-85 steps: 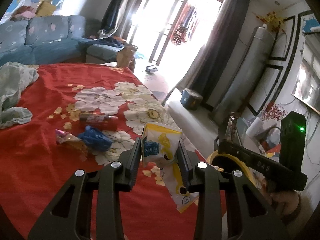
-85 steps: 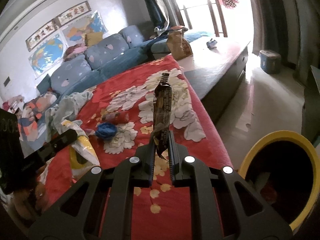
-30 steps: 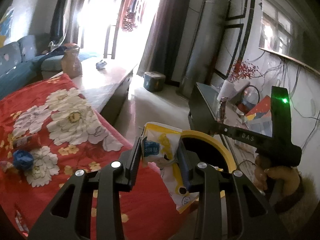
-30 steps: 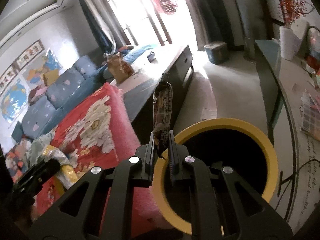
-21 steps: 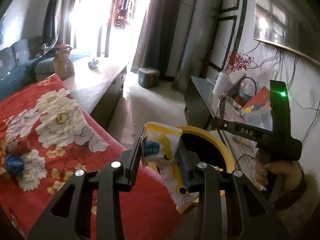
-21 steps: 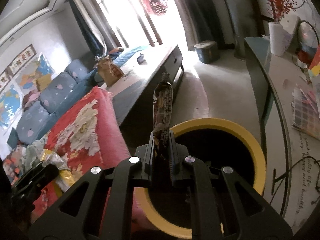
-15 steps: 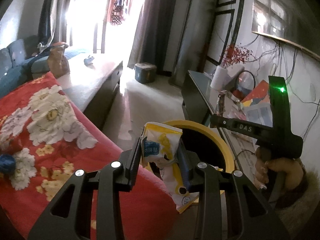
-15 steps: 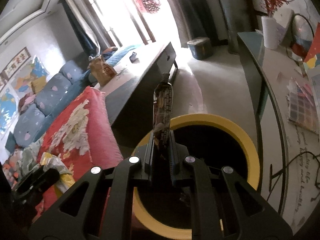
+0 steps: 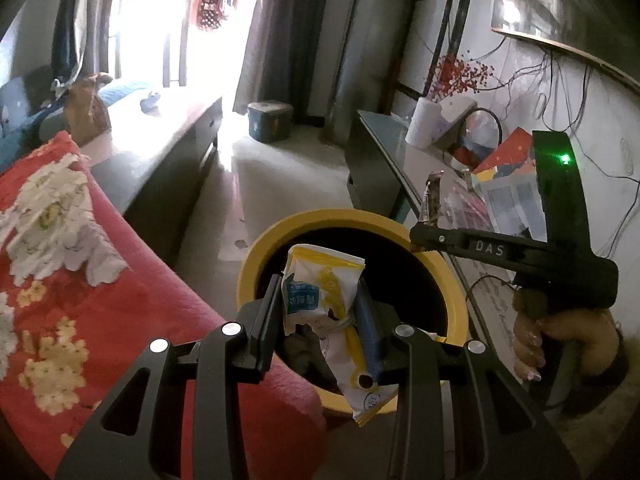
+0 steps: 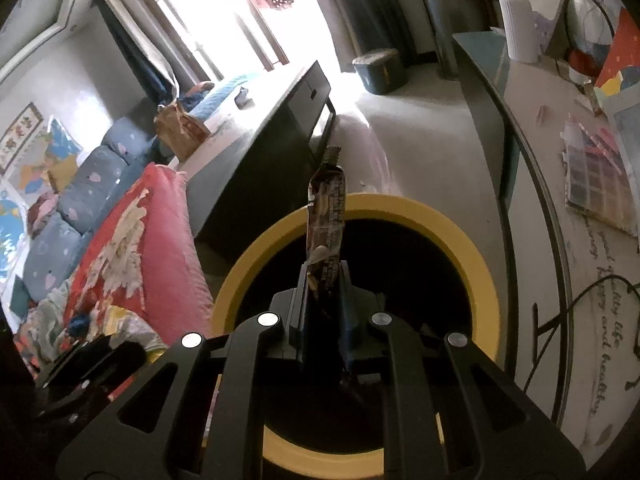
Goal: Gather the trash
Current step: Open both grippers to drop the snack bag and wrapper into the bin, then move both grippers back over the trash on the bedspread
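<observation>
Change since earlier frames: both grippers have swung away from the red floral cloth point(image 9: 132, 320) and come down over the yellow-rimmed bin point(image 9: 256, 256); the dark bin mouth now fills the middle of both views.
Left gripper point(image 9: 318, 300): fingers set narrowly, pressing from both sides on a white-and-yellow snack bag point(image 9: 320, 292).
Snack bag: crumpled, upper part upright between the pads, lower end hanging below them in front of the bin's near rim; it sits over the bin opening.
Right gripper point(image 10: 324, 288): fingers all but together, clamped on a dark brown wrapper point(image 10: 326, 216).
Dark wrapper: long and thin, standing upright from the pads, its crimped top reaching past the bin's far rim in the picture; its base is over the bin mouth.
Bin: stands on the floor just beside the edge of the red cloth; some trash lies dimly inside.
Person's hand point(image 9: 556, 336): grips the right gripper's handle, seen at right in the left wrist view.
Side table point(image 10: 536, 128): beside the bin, carrying papers and a white vase point(image 10: 520, 28).
</observation>
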